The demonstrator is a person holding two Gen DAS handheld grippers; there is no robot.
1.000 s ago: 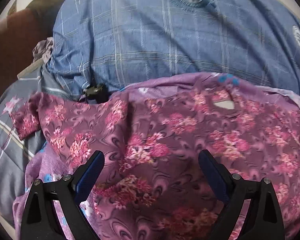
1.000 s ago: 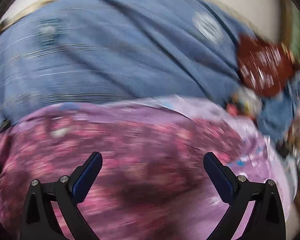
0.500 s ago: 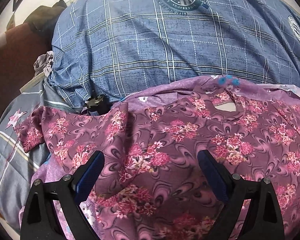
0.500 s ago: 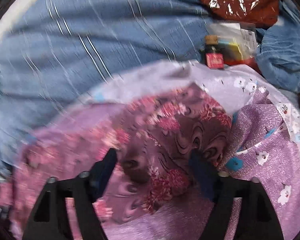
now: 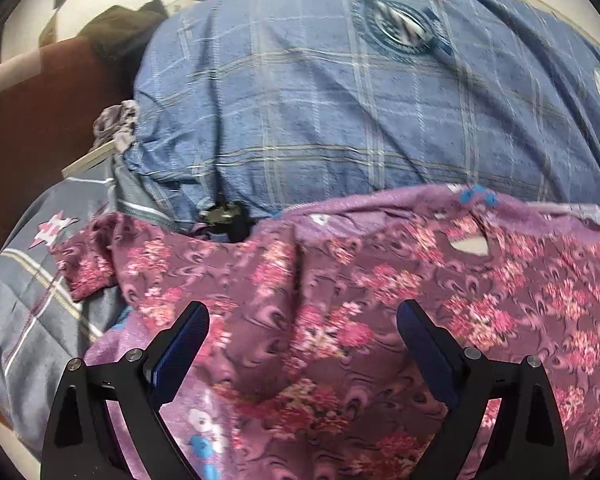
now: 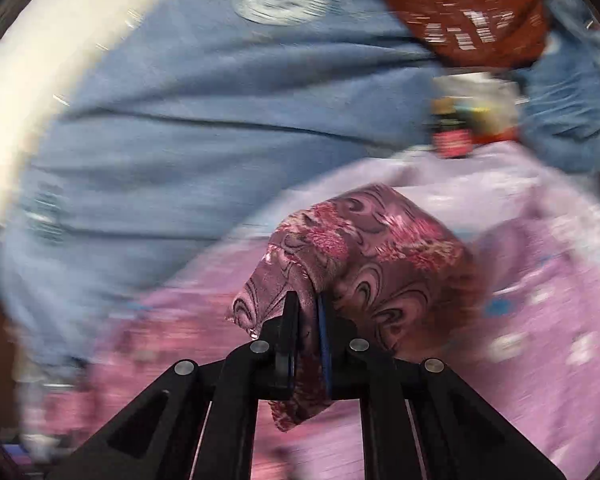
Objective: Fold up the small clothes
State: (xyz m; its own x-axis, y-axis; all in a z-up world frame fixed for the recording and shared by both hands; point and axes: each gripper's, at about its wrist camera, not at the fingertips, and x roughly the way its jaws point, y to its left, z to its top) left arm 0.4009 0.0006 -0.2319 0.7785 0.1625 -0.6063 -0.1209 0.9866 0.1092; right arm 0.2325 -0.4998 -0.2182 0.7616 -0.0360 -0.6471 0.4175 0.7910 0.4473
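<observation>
1. Right claw has just closed, pinching a fold of the floral garment
2. Left claw wide, above the garment spread near the blue plaid bedding

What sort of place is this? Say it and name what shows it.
Most likely a bedroom, with the work done on a bed: a big blue plaid pillow, a grey quilt and a lilac sheet under the floral garment. A small bottle sits in the clutter beside it.

Blue checked pillow walls off twelve o'clock, small bottle crowds two o'clock, grey quilt lies open at nine.
</observation>
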